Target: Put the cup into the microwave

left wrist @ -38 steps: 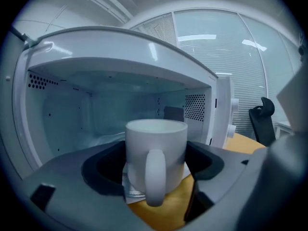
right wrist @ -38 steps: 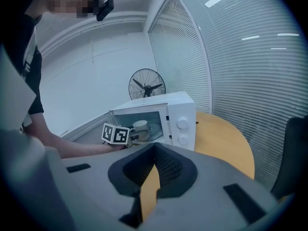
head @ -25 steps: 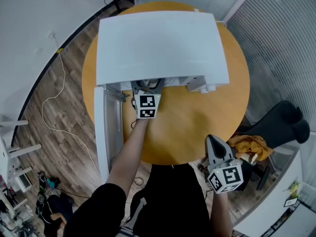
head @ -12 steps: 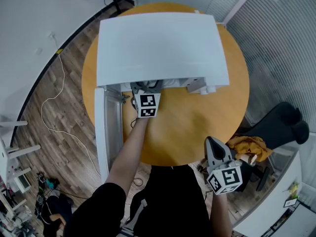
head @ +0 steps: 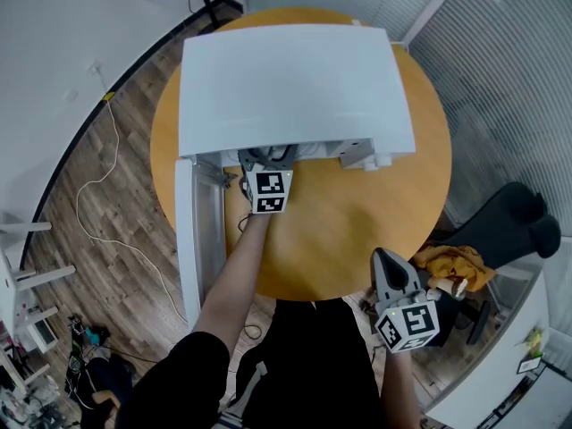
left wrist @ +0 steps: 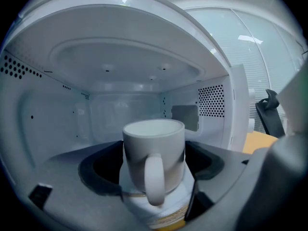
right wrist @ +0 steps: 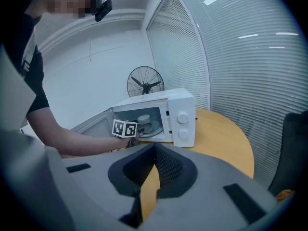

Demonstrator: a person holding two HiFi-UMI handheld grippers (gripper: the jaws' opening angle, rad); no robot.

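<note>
Round orange wooden table [head: 357,231] carries everything, standing on a wood-plank floor [head: 98,231]. At its near edge, close to the person's body, the right claw [head: 383,259] hangs with its jaws together, nothing between them. Further in, the left claw [head: 265,156] reaches through the front of the white boxy microwave [head: 295,79], whose door [head: 198,239] hangs open toward the table's left edge. Its jaws are clamped on the white ceramic cup [left wrist: 154,148], upright inside the cavity, handle toward the claw.
</note>
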